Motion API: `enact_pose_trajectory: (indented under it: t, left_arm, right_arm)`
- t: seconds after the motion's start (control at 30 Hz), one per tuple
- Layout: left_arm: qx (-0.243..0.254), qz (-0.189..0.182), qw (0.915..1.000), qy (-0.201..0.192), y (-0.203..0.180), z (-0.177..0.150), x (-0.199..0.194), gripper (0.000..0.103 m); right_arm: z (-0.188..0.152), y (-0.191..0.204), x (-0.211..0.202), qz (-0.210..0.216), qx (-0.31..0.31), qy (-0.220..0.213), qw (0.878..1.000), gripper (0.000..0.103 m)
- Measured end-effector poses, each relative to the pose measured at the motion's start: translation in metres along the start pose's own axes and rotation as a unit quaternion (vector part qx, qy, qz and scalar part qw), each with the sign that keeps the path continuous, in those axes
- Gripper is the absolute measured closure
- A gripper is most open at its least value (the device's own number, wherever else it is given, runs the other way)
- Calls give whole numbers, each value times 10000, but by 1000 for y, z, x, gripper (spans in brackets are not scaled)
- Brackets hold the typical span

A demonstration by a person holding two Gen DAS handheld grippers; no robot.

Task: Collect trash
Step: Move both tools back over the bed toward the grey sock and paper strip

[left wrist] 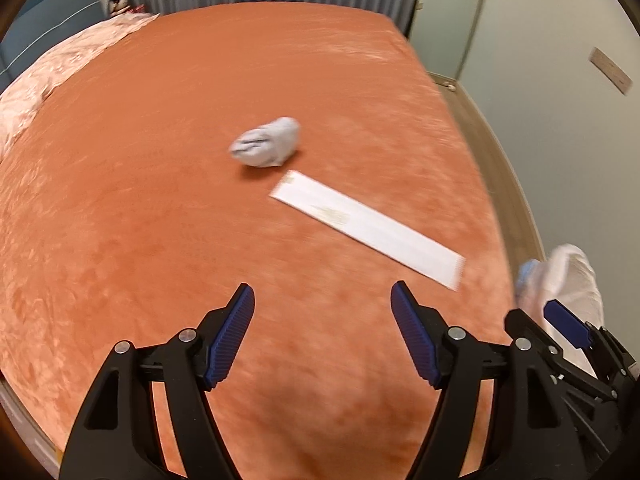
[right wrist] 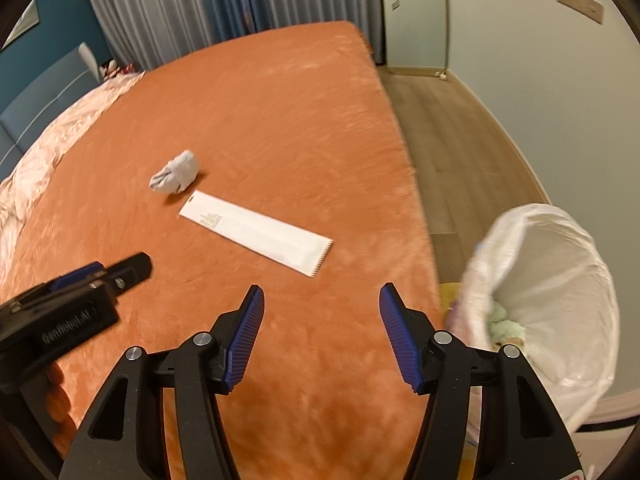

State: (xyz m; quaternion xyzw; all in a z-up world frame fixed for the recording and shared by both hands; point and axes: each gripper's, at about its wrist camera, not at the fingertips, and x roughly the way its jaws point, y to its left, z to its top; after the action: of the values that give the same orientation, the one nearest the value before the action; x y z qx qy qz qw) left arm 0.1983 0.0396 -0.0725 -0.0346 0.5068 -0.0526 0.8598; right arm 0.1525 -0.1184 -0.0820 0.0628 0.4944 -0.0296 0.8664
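left gripper (left wrist: 322, 300): hovering over orange bed cover (left wrist: 160, 200), fingers spread, gripping nothing
crumpled tissue (left wrist: 265, 142): lying mid-bed
white wrapper (left wrist: 366, 227): lying flat just beside tissue, ahead of both grippers
right gripper (right wrist: 322, 300): fingers spread, pinching nothing
lined trash bin (right wrist: 560, 300): sitting off bed's right edge

Orange bed (right wrist: 280, 120), grey curtains (right wrist: 180, 8), wood floor (right wrist: 452, 128).

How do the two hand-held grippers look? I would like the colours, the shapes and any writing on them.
Each hand-held gripper, left and right, has a black plastic frame with triangular cut-outs and round silver pivot bolts. Its two fingers carry dark blue ribbed pads. Seen from the right wrist view, the left one's black body bears white lettering, too blurred to read surely. No cables or sleeves show.
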Motion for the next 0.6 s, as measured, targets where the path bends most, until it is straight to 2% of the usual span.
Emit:
enact_pose_trajectory:
  t: [0.13,0.17,0.27,0.4,0.6]
  left_arm:
    - [-111,181,9998,41,31,19,21,32]
    - [-97,221,9997,37,37,24,26,28]
    - [-82,276,9996,5,56,46,44,19]
    - [-32,339,9994,33,73,76,68,19]
    - [169,31,9996,244,70,116,111,19]
  right_arm:
    - [12,21,32,120,-162,196,9996,44]
    - [16,25,41,158,-187,245,9994,41]
    - [31,37,66,227,-308,377,9986,40]
    - [49,46,98,243,-494,561,9969,39]
    - [69,52,139,259,-658,891,9935,39]
